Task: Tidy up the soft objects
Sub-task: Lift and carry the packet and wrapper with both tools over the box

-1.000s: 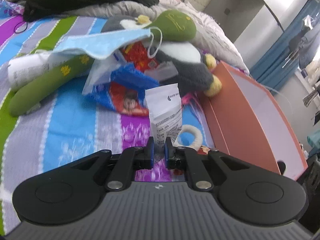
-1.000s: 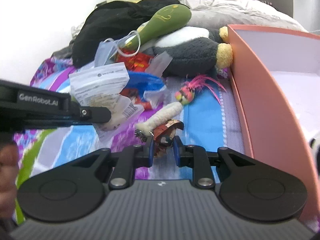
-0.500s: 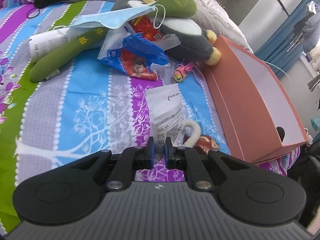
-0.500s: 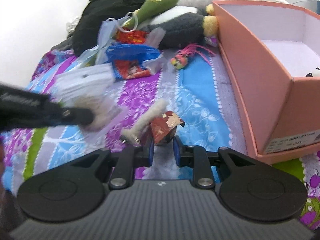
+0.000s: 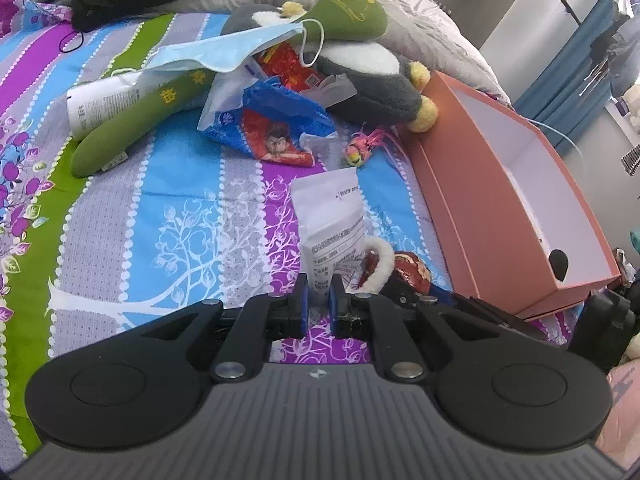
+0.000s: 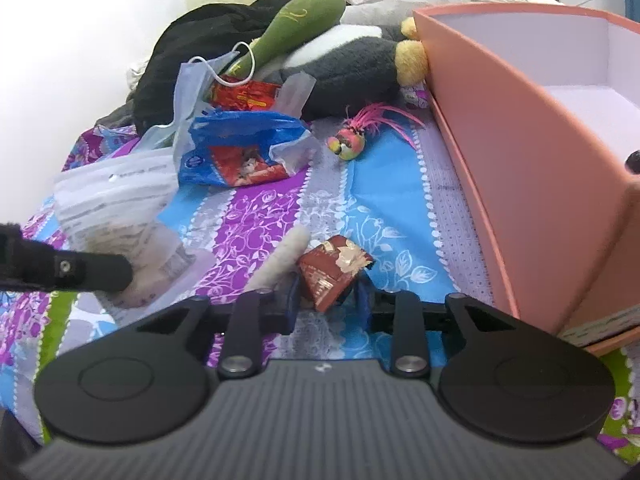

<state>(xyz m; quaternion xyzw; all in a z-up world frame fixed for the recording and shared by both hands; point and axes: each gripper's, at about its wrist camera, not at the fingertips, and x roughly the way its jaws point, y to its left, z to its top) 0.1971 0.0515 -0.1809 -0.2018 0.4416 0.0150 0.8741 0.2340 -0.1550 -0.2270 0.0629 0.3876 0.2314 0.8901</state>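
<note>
Soft objects piled on striped bedsheet (image 5: 120,216): penguin plush (image 5: 372,76), green plush (image 5: 132,132), face mask (image 5: 224,50), blue snack bag (image 5: 272,128), pink feather toy (image 5: 360,150). White pouch (image 5: 332,224) clamped upright in left gripper (image 5: 318,300), near centre. Red santa-hat toy (image 6: 334,268) sitting between fingers of right gripper (image 6: 326,300), jaws just been widening, pads (image 6: 290,300) look barely off it; white fur trim trailing left. Orange box (image 6: 520,152) on the right, open top, just beside the toy.
</note>
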